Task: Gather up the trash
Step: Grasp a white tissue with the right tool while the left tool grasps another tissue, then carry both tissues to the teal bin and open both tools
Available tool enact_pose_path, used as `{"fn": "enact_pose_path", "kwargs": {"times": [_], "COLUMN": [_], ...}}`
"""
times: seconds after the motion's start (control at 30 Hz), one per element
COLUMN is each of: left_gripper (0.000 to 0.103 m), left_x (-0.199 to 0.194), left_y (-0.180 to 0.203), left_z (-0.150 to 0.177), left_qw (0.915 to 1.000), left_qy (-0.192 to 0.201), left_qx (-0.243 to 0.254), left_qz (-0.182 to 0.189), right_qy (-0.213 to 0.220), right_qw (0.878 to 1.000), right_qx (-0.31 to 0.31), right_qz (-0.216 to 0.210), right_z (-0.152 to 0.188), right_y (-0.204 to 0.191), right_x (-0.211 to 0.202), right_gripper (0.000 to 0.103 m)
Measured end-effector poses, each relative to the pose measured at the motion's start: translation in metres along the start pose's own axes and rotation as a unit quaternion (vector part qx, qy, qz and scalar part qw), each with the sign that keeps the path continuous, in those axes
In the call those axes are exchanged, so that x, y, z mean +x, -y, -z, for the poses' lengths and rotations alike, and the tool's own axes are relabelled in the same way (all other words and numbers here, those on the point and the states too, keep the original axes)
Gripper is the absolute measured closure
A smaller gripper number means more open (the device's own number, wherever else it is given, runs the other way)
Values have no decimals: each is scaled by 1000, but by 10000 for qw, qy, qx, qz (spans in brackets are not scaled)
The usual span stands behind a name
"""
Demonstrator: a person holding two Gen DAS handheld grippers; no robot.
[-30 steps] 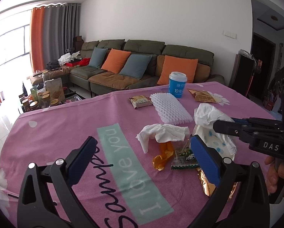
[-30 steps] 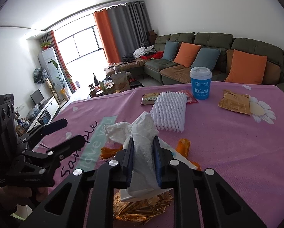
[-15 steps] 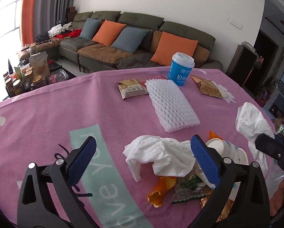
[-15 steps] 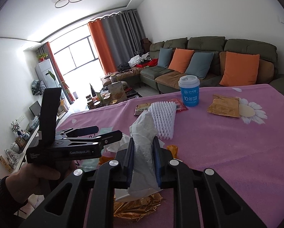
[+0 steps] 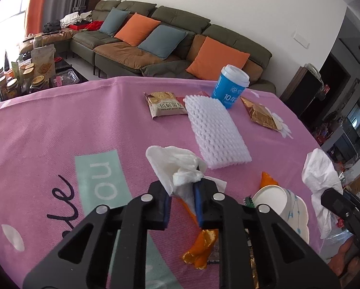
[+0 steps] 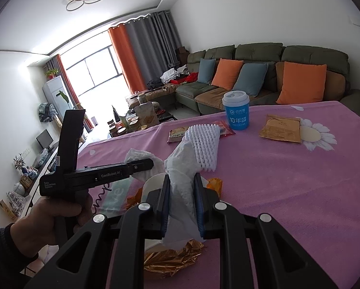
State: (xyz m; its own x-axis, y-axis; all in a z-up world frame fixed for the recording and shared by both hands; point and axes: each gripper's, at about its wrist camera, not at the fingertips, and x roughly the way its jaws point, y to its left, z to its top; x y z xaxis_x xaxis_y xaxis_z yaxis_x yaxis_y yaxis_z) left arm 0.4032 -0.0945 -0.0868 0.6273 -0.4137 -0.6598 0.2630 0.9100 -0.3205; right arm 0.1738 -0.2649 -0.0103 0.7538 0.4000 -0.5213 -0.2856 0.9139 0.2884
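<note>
My left gripper (image 5: 181, 193) is shut on a crumpled white tissue (image 5: 177, 166) that rests on the pink tablecloth (image 5: 59, 130). My right gripper (image 6: 181, 192) is shut on a second white tissue (image 6: 182, 168) and holds it above the table's near edge; that tissue also shows in the left wrist view (image 5: 321, 175). Below and between them lie an orange wrapper (image 5: 199, 248), a tipped paper cup (image 5: 276, 200) and gold foil (image 6: 172, 257).
Farther back on the cloth lie a white foam net (image 5: 216, 132), a biscuit packet (image 5: 165, 104), a gold sachet (image 5: 261, 115) and an upright blue lidded cup (image 5: 230, 85). A green sofa (image 5: 155, 43) stands behind the table. The table edge runs at the right.
My left gripper moved forward over the white tissue and closed on it. My right gripper kept hold of its tissue and lifted slightly toward the right.
</note>
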Motion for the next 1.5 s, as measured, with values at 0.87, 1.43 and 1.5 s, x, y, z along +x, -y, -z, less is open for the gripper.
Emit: {"fn": "enact_pose_path", "kwargs": {"times": [0.87, 1.43, 1.5], "left_gripper": [91, 91, 91], "left_x": [-259, -377, -387], "left_y": [-4, -55, -60], "left_z": [97, 185, 191], "left_qw": [9777, 9603, 9568], "left_qy": [1823, 2120, 2164], "left_qx": [434, -284, -351], "left_qz": [-952, -1790, -1909], "right_qy": [302, 108, 87], "right_qw": [9924, 9705, 9677], "right_qx": [-580, -1220, -1293], "right_qz": [-1044, -2078, -2164], "right_z": [-1, 15, 16], "right_y": [-98, -207, -218], "right_x": [-24, -11, -9], "right_gripper": [86, 86, 86]}}
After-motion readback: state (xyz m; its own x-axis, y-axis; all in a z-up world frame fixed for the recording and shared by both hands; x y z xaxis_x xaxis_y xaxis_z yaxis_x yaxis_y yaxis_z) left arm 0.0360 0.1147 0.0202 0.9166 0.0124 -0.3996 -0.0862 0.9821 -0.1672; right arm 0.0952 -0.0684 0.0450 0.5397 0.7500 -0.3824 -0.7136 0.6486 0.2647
